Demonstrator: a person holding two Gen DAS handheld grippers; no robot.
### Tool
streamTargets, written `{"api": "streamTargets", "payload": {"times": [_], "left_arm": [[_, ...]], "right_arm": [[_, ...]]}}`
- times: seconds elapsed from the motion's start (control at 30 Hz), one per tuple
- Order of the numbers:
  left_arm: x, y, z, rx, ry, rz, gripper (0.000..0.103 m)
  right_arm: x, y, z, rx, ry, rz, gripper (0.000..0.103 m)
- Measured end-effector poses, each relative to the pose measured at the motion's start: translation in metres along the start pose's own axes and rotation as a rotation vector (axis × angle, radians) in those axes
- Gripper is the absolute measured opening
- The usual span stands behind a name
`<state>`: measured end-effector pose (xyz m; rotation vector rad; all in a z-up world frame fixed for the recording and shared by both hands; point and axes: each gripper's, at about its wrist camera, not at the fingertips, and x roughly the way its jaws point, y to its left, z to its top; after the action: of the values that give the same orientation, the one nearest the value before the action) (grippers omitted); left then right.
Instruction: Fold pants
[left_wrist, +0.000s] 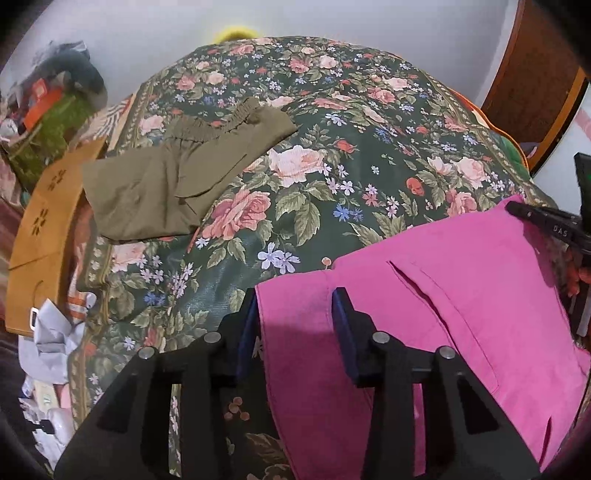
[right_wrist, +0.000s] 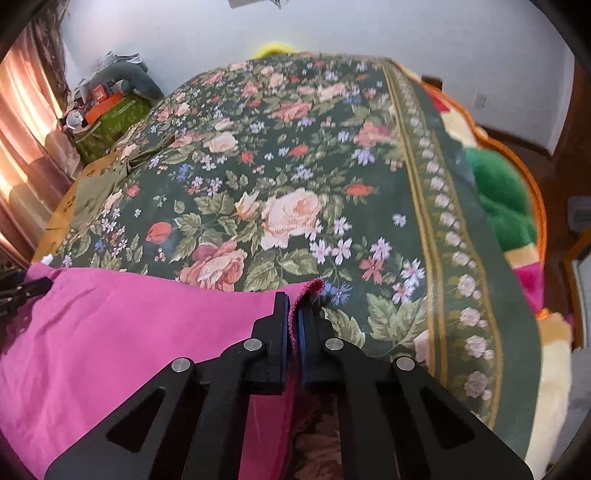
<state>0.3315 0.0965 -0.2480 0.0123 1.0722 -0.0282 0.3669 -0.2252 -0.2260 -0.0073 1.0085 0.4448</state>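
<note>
Pink pants (left_wrist: 461, 295) lie flat at the near edge of the floral bedspread (left_wrist: 332, 147). My left gripper (left_wrist: 295, 302) straddles their left corner. Its fingers stand apart with the cloth flat between them, not pinched. In the right wrist view my right gripper (right_wrist: 293, 306) is shut on the right edge of the pink pants (right_wrist: 129, 325), and a fold of cloth sticks up between the pads. The right gripper's tip (left_wrist: 532, 218) also shows at the far side of the pants in the left wrist view. The left gripper's tip (right_wrist: 26, 288) shows at the left edge of the right wrist view.
Folded olive pants (left_wrist: 177, 173) rest at the bed's far left. A brown paper bag (left_wrist: 40, 229) and a heap of clutter (left_wrist: 55, 110) sit off the left side. A green and orange blanket (right_wrist: 498, 192) hangs off the right side. A wooden door (left_wrist: 535, 66) stands behind.
</note>
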Motion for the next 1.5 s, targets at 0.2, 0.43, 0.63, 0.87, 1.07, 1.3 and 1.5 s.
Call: {"api": "streamTargets", "payload": {"times": [0.2,0.43,0.63,0.87,1.07,1.3,1.5], "left_arm": [[-0.001,0.001,-0.003,-0.026,-0.005,0.041,0.040],[-0.008,0.002,-0.003,-0.033,-0.022,0.069,0.041],[-0.027,0.023,-0.005,-0.064,-0.052,0.130,0.040],[-0.054,0.021,0.003,-0.018,-0.111,0.120,0.043],[-0.060,-0.006,0.021,0.058,-0.148,0.072,0.059],[-0.035,-0.028,0.045,0.067,-0.063,-0.048,0.067],[-0.004,-0.039,0.047,0.091,0.048,-0.056,0.074]], "right_arm": [[0.000,0.004,0.002,-0.034,-0.023,-0.065,0.003],[-0.004,0.006,0.004,-0.044,-0.046,-0.111,0.003],[-0.016,0.000,0.008,-0.011,-0.072,-0.140,0.003],[-0.048,0.005,0.022,0.024,-0.134,-0.118,0.037],[-0.065,0.028,0.032,0.002,-0.168,-0.033,0.047],[-0.044,0.076,0.032,-0.076,-0.070,0.118,0.057],[-0.005,0.105,0.025,-0.086,0.066,0.199,0.057]]}}
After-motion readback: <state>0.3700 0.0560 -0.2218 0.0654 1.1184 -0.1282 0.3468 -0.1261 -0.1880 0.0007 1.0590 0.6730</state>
